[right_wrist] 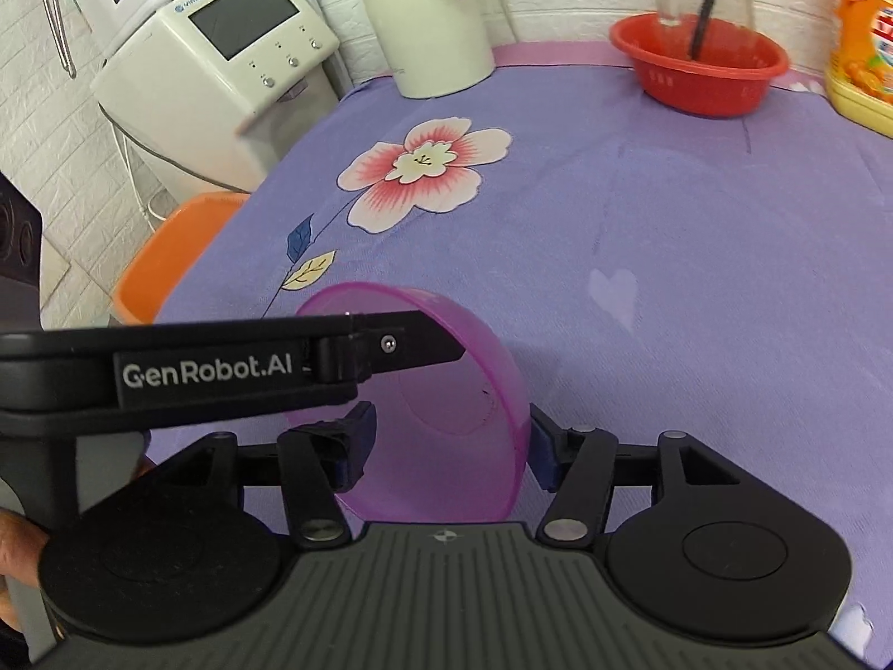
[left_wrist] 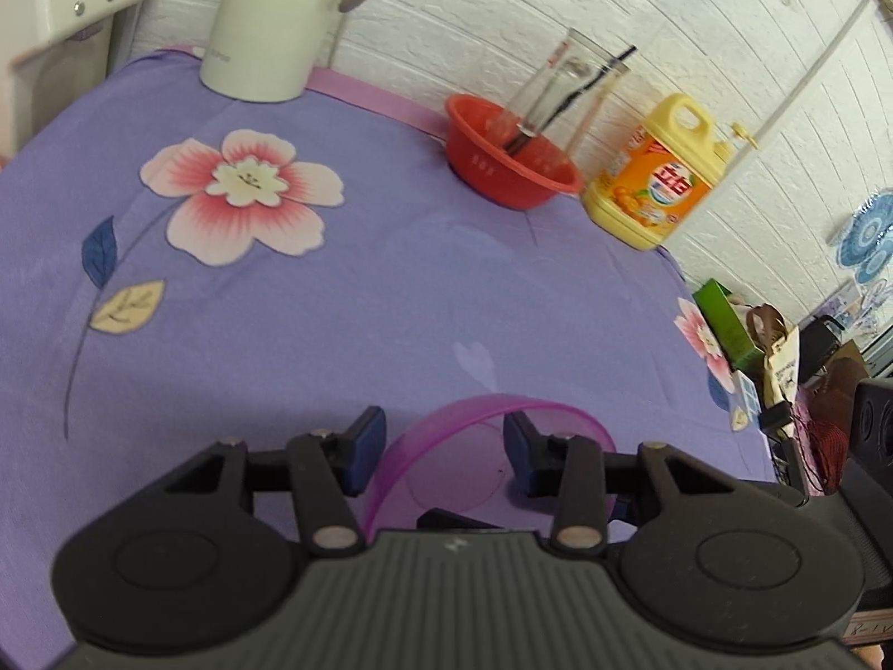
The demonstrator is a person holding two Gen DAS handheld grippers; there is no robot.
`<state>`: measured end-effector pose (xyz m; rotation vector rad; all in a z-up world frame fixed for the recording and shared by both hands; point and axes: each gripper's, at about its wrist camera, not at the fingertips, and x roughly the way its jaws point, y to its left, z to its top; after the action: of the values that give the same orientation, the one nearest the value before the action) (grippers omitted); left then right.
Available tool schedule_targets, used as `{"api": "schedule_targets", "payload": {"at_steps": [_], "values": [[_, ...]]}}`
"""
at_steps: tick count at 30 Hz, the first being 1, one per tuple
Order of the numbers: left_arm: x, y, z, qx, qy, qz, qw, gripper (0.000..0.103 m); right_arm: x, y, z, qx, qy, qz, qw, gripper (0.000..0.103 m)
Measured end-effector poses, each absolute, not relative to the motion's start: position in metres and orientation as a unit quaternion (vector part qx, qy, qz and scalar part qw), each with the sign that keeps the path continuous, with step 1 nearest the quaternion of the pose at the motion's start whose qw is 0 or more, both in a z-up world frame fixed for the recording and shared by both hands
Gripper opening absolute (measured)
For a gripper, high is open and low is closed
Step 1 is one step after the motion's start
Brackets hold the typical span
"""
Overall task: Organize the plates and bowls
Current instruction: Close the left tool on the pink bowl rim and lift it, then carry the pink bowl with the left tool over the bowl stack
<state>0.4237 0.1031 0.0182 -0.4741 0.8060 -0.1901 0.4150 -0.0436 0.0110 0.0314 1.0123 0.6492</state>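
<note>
A translucent purple bowl [right_wrist: 446, 419] lies tilted on the purple flowered tablecloth [right_wrist: 670, 251]. My right gripper [right_wrist: 446, 441] is open, with the bowl between its blue pads. My left gripper [left_wrist: 443, 449] is also open and straddles the same bowl [left_wrist: 474, 469], whose rim arcs between its pads. From the right wrist view the left gripper [right_wrist: 435, 349] reaches in from the left over the bowl's rim. A red bowl [left_wrist: 510, 167] stands at the far edge with a glass [left_wrist: 563, 89] in it.
A yellow detergent bottle [left_wrist: 653, 178] stands right of the red bowl. A cream kettle [left_wrist: 262, 28] stands at the back left. A white appliance [right_wrist: 217, 44] and an orange stool [right_wrist: 167, 251] are off the table's left side. Bags and boxes [left_wrist: 781, 357] crowd the right.
</note>
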Motion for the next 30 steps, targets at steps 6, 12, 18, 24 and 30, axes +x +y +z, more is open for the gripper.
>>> {"api": "schedule_targets", "payload": {"at_steps": [6,12,18,24,30], "values": [[0.401,0.058,0.040,-0.215,0.382,-0.130,0.889,0.041,0.387,-0.082,0.031,-0.003,0.466,0.287,0.837,0.100],[0.361,-0.003,0.054,-0.199,0.380,-0.197,0.882,0.041,0.347,-0.136,0.039,0.004,0.462,0.246,0.852,0.102],[0.321,-0.043,0.037,-0.200,0.407,-0.232,0.861,0.041,0.297,-0.174,0.034,0.009,0.471,0.221,0.854,0.102],[0.299,-0.051,0.020,-0.211,0.427,-0.244,0.845,0.041,0.274,-0.188,0.031,0.023,0.464,0.219,0.858,0.102],[0.290,-0.035,0.024,-0.197,0.400,-0.215,0.869,0.063,0.263,-0.199,0.030,0.020,0.440,0.203,0.874,0.103]]}}
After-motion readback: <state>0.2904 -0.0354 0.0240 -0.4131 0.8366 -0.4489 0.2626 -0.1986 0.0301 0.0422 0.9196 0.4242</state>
